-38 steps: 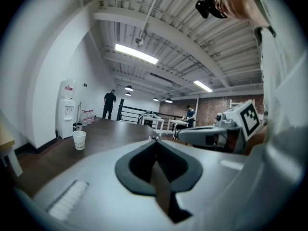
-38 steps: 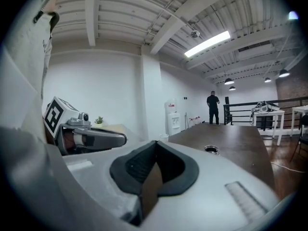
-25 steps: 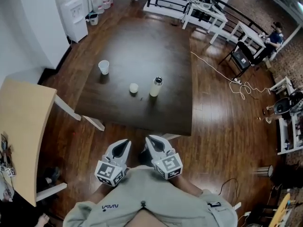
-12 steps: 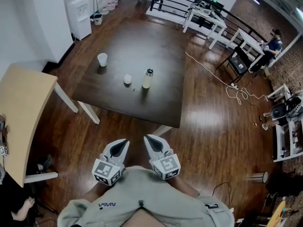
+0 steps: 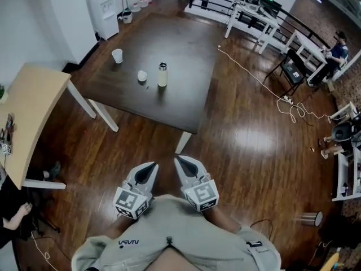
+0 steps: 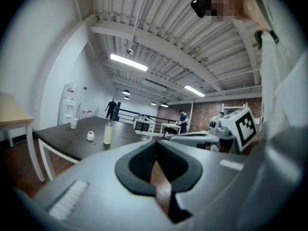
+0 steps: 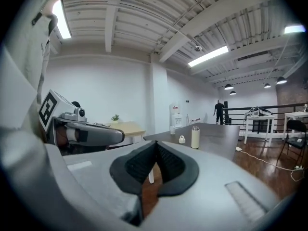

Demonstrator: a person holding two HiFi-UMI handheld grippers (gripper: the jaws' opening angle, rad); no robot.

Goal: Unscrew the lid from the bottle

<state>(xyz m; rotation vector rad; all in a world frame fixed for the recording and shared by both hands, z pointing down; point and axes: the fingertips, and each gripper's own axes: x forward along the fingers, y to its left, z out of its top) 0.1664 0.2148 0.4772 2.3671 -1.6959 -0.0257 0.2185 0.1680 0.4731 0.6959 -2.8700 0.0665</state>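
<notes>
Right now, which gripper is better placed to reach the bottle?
Left, barely. The left gripper and right gripper are both shut, side by side, far from the table; the bottle stands slightly nearer the left.

a white cup stands near the left edge of the dark table; a water dispenser stands beyond its far left corner.

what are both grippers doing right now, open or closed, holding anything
Left gripper: closed, jaws together, holding nothing.
Right gripper: closed, jaws together, holding nothing.
</notes>
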